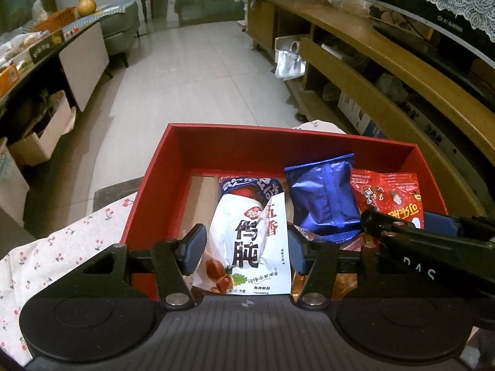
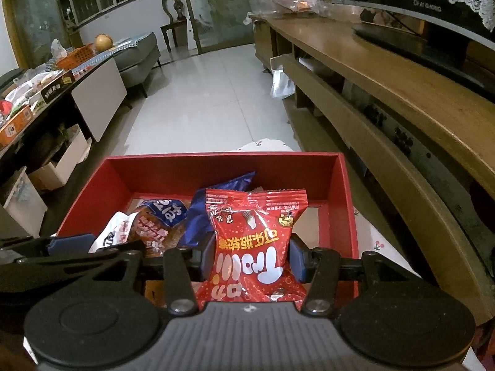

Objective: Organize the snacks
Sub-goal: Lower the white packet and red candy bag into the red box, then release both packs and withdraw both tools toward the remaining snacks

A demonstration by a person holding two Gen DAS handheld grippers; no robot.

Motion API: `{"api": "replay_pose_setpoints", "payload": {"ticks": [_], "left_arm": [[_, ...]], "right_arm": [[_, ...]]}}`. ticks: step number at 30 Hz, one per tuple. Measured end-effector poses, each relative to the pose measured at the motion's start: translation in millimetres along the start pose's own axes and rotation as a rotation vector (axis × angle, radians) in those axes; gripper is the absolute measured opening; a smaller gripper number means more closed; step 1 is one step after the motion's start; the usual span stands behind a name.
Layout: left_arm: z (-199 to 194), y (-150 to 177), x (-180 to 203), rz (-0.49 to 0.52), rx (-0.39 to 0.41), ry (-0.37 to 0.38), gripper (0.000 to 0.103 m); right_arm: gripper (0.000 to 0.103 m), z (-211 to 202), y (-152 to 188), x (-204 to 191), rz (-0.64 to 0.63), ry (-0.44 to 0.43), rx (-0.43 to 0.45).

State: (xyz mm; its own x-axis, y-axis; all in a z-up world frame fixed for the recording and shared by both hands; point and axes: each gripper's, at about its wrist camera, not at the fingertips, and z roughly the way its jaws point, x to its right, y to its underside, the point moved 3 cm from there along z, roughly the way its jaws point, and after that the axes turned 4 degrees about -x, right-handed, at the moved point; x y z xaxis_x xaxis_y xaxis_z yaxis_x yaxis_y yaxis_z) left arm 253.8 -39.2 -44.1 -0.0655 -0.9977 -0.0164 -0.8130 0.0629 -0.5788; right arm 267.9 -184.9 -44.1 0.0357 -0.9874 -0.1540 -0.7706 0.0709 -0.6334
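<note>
A red box (image 1: 198,148) (image 2: 348,204) stands on a cherry-print cloth (image 1: 71,241). My left gripper (image 1: 246,249) is over the box, its pads either side of a white and blue snack packet (image 1: 247,238); a small gap shows at the left pad. A blue foil packet (image 1: 323,198) (image 2: 229,191) lies in the box. My right gripper (image 2: 250,258) is shut on a red candy packet (image 2: 253,241), held over the box's right part; that packet also shows in the left wrist view (image 1: 388,199).
A long wooden TV cabinet (image 2: 386,71) with a TV (image 2: 433,6) runs along the right. A cluttered low table (image 2: 62,86) and storage bins (image 1: 43,136) stand at left. Tiled floor (image 1: 198,71) lies beyond the box.
</note>
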Motion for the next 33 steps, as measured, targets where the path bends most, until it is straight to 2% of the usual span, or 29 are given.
{"api": "replay_pose_setpoints", "payload": {"ticks": [3, 9, 16, 18, 33], "left_arm": [[1.6, 0.2, 1.7, -0.001, -0.005, -0.002, 0.063], [-0.7, -0.4, -1.3, -0.017, -0.009, 0.006, 0.07], [-8.2, -1.2, -3.0, -0.016, 0.0, 0.001, 0.077], [-9.8, -0.9, -4.4, -0.022, -0.001, 0.005, 0.077], [-33.2, 8.6, -9.1, -0.027, 0.013, 0.027, 0.084]], "right_arm": [[0.066, 1.5, 0.7, 0.8, -0.001, 0.004, -0.001], [0.066, 2.7, 0.5, 2.0, 0.0, 0.011, -0.009], [0.071, 1.0, 0.8, 2.3, -0.009, 0.029, -0.014], [0.075, -0.9, 0.9, 2.9, -0.013, 0.031, -0.01], [0.077, -25.3, 3.2, 1.9, -0.008, 0.007, 0.019]]}}
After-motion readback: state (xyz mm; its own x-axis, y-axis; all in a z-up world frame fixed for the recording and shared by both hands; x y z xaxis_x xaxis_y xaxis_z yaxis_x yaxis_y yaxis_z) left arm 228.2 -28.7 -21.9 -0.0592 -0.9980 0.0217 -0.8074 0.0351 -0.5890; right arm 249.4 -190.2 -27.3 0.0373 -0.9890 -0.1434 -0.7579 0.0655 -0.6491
